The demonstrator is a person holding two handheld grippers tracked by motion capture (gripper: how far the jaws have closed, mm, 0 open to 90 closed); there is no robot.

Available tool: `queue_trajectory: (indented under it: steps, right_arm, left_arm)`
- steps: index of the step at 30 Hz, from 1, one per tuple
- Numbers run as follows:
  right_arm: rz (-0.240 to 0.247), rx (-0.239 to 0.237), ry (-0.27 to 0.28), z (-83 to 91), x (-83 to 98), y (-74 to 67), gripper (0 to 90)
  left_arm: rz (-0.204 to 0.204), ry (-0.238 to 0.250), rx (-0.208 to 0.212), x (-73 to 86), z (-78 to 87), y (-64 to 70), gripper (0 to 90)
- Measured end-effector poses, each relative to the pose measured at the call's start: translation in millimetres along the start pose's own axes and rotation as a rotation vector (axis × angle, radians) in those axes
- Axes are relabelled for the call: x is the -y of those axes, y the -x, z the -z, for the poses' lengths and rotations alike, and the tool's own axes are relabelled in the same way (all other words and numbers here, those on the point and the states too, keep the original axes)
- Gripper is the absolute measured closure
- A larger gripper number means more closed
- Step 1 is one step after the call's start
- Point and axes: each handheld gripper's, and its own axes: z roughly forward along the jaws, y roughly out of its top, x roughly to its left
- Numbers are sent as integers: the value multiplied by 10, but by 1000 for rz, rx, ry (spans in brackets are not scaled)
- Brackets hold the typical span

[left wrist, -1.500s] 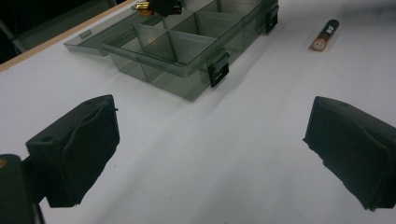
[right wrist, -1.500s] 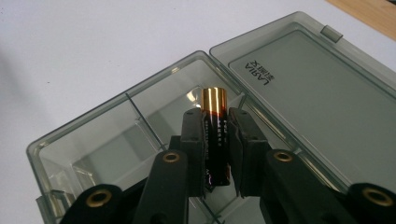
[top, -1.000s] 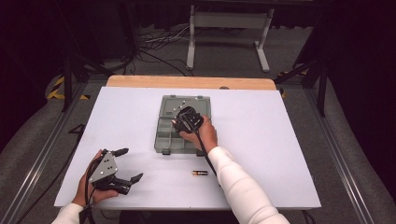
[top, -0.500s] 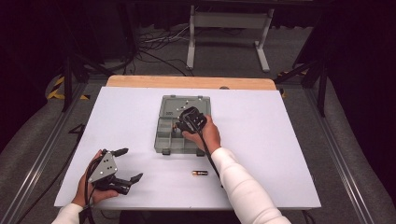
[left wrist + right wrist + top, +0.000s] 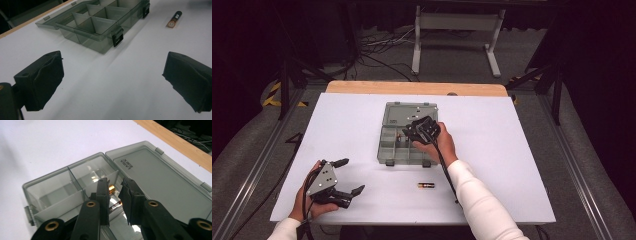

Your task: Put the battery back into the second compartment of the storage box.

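Batteries at the organiser box, right jaws narrowly parted

Right gripper [image 5: 406, 134], held in the person's right hand [image 5: 439, 145], hangs over the smoky translucent plastic organiser box [image 5: 388, 150], which lies open near the middle of the white desk [image 5: 522, 165], nearer its far wooden edge than its near edge. In the right gripper view the gripper [image 5: 115, 185] looks down into a compartment beside the box's hinge line, and its jaws stand a narrow gap apart with nothing pinched between them. Below them a gold-and-black cylindrical battery [image 5: 111, 189] lies on the compartment floor, partly hidden behind the jaws; whether the pads touch it I cannot tell. The box's flat lid [image 5: 160, 182] lies folded back toward the far edge of the desk, with a printed label facing up.

A second gold-and-black cylindrical battery [image 5: 425, 185] lies loose on the desk between the box and the near edge, just beside the right forearm's white sleeve [image 5: 477, 200]. In the left gripper view that loose battery [image 5: 174, 19] lies apart from the box's black latch [image 5: 117, 37].

Left gripper [image 5: 346, 176], in the left hand [image 5: 307, 207], sits close to the near left corner of the desk, well apart from the box. Its jaws are spread wide with bare desk between them, and its grey three-cornered plate [image 5: 324, 178] faces up.
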Motion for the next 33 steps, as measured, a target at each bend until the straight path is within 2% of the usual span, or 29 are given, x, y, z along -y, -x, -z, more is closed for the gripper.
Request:
queue_trajectory:
  steps: [4,11,14,27,33]
  right_arm:
    - [24,-8,28,108,17,-11,757]
    - [38,-12,54,254,86,-8,748]
    - [80,-2,46,311,118,-29,741]
    - [120,-42,93,510,235,-145,726]
    - [137,-55,100,610,300,-193,693]
  left_arm:
    - [0,0,-7,5,-1,-3,33]
    - [-7,-6,-10,5,-11,1,33]
    - [-11,-14,-6,1,-16,3,32]
    - [-7,-19,-7,5,-28,6,33]
    - [-8,-14,-11,-1,-17,6,32]
